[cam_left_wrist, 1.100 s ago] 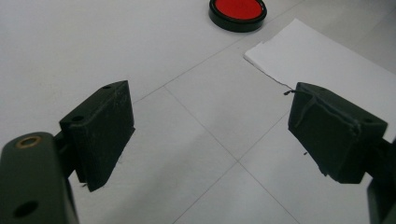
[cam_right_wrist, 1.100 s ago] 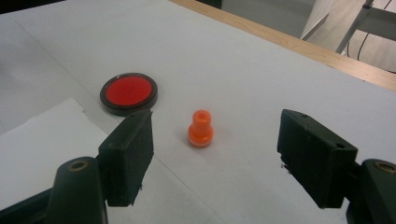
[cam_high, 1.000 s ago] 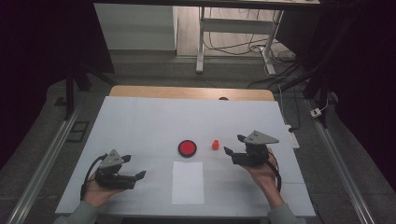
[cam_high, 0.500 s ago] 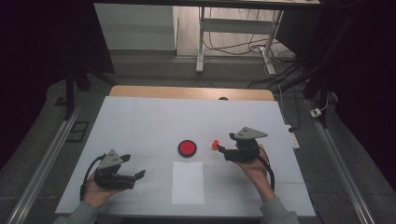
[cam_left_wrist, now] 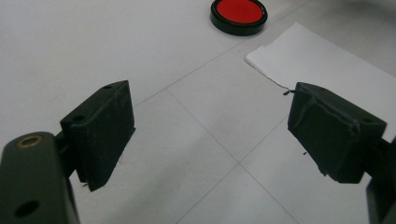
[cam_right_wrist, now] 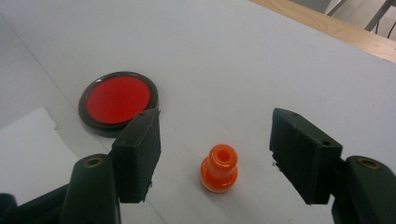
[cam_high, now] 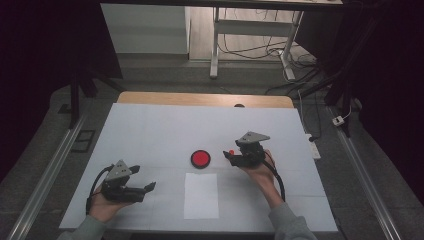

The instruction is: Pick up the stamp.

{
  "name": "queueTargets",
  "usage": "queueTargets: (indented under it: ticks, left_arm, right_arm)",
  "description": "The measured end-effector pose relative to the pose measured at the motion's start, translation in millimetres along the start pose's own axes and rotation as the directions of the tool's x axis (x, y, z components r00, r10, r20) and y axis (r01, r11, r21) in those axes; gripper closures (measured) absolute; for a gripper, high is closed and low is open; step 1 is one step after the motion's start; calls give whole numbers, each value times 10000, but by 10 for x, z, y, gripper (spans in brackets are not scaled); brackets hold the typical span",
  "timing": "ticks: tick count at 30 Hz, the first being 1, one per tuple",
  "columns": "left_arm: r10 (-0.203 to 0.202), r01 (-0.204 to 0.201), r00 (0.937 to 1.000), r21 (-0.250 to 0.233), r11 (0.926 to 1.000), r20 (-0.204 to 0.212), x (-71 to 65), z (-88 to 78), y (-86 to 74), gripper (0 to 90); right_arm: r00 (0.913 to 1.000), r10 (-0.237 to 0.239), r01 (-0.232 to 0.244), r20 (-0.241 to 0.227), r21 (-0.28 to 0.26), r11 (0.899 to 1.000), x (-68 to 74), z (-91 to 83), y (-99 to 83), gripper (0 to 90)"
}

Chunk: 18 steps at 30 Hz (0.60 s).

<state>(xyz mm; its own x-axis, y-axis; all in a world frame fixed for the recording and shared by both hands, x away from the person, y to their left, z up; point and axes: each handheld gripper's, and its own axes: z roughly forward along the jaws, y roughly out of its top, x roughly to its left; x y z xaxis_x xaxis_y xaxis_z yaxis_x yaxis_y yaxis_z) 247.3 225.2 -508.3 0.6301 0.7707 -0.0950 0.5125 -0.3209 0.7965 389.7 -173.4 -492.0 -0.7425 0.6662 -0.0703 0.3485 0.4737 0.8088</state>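
Observation:
A small orange knob-shaped piece stands upright on the white table cover. It sits between the jaws of my right gripper, which have just been closing but stand apart from it on both sides. The high view has that piece at the tip of the right gripper. Left of it lies a round red disc with a black rim. My left gripper rests low at the table's front left, open and empty.
A white sheet of paper lies near the front edge, below the disc. A wooden strip borders the table's far side. Beyond stand metal table legs and cables on the floor. Rails run along both sides.
My right gripper has moved left and slightly down, bringing its jaws around the orange piece. The left gripper has stayed in place.

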Motion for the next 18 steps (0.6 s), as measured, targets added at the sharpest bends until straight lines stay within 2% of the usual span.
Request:
queueTargets:
  ticks: [5, 10, 18]
  left_arm:
    - [-32, 32, 10000, 17, 10000, -44, 7, -1, -5, 148]
    - [-40, 40, 10000, 92, 9999, -19, 7, 10, -5, 147]
    - [-67, 67, 10000, 145, 9999, -1, 9, 18, -10, 147]
  right_arm:
    - [9999, -94, 92, 135, 178, 9998, -3, 49, -15, 367]
    - [9996, 273, -275, 123, 186, 9994, -53, 72, -44, 406]
    - [9995, 306, -309, 87, 391, 9988, -74, 101, -72, 469]
